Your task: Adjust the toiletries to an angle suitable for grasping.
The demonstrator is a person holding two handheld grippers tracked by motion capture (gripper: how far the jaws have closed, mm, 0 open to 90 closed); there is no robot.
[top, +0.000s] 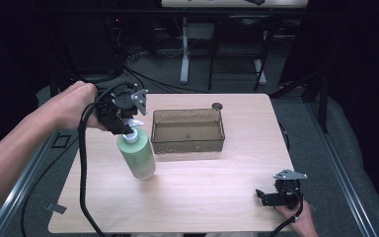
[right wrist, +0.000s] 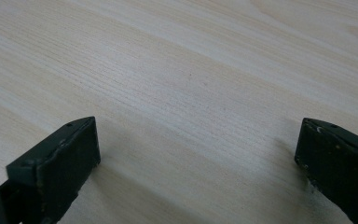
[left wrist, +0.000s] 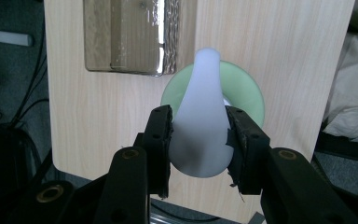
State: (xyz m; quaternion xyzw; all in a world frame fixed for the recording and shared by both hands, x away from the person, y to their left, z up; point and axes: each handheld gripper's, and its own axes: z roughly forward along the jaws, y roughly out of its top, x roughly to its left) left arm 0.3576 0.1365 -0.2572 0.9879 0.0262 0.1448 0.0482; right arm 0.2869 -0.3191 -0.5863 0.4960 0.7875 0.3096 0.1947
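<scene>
A pale green pump bottle (top: 137, 155) stands on the wooden table (top: 202, 197), left of centre, leaning slightly. My left gripper (top: 126, 127) is shut on its white pump head (left wrist: 200, 126), coming down from above. In the left gripper view the two black jaws press both sides of the pump head, and the green bottle shoulder (left wrist: 247, 93) shows below it. My right gripper (top: 265, 196) rests low near the table's front right corner, open, with bare wood between its jaws (right wrist: 196, 154).
A clear brownish plastic bin (top: 188, 130) sits at the table's middle back, right of the bottle, also seen as the bin (left wrist: 128, 37) in the left gripper view. A small dark disc (top: 217, 105) lies behind it. Cables trail from both grippers.
</scene>
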